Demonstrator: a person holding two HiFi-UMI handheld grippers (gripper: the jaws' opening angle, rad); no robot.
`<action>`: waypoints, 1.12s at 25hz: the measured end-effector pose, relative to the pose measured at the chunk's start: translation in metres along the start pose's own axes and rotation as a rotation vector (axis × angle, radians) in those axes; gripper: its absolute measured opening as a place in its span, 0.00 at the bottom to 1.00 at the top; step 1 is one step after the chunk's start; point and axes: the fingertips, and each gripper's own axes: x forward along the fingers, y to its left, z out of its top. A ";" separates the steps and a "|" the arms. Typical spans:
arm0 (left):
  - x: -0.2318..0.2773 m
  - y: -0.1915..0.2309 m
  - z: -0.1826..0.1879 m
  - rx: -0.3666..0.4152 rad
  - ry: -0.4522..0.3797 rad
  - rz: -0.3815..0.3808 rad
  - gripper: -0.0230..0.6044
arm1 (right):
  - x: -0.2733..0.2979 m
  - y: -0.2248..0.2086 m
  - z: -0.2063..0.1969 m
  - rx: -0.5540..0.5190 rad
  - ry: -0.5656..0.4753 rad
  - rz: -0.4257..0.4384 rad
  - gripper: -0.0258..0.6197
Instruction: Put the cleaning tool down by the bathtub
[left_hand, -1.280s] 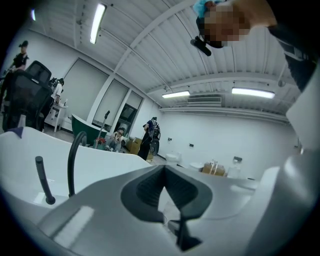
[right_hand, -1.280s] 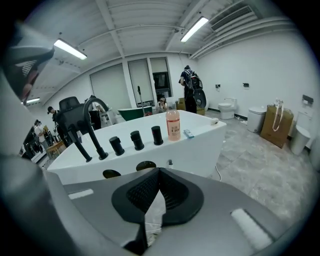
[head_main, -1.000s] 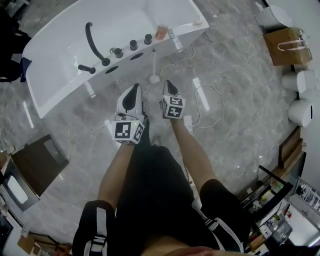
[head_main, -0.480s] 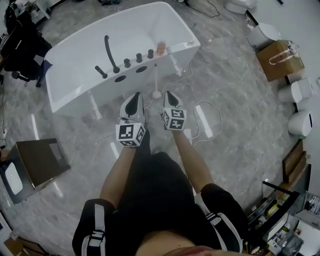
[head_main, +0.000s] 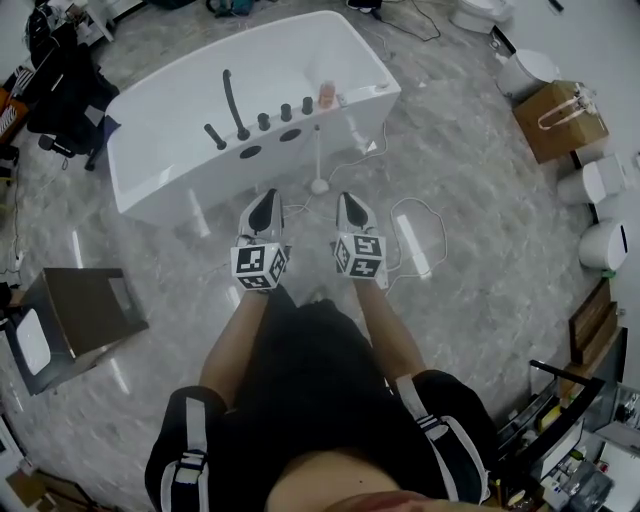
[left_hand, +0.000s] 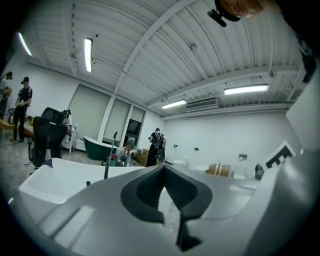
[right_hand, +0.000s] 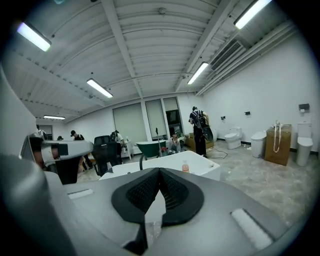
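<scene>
White glossy bathtub (head_main: 170, 120), grey marbled floor (head_main: 480, 200)

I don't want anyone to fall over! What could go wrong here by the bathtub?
1. The cleaning tool stands upright on its small base beside the bathtub, and nothing is holding it. A bump could tip it over.
2. A white cable loops across the floor just ahead of the person, so a step forward might snag it.
</scene>
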 end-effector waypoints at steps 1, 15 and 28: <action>-0.003 0.001 0.000 0.003 0.003 -0.005 0.05 | -0.006 0.002 0.004 0.004 -0.008 -0.006 0.04; -0.044 0.028 0.021 0.008 0.043 -0.065 0.05 | -0.051 0.049 0.048 0.010 -0.065 -0.056 0.04; -0.044 0.045 0.010 -0.006 0.064 -0.132 0.05 | -0.046 0.089 0.056 -0.034 -0.096 -0.059 0.04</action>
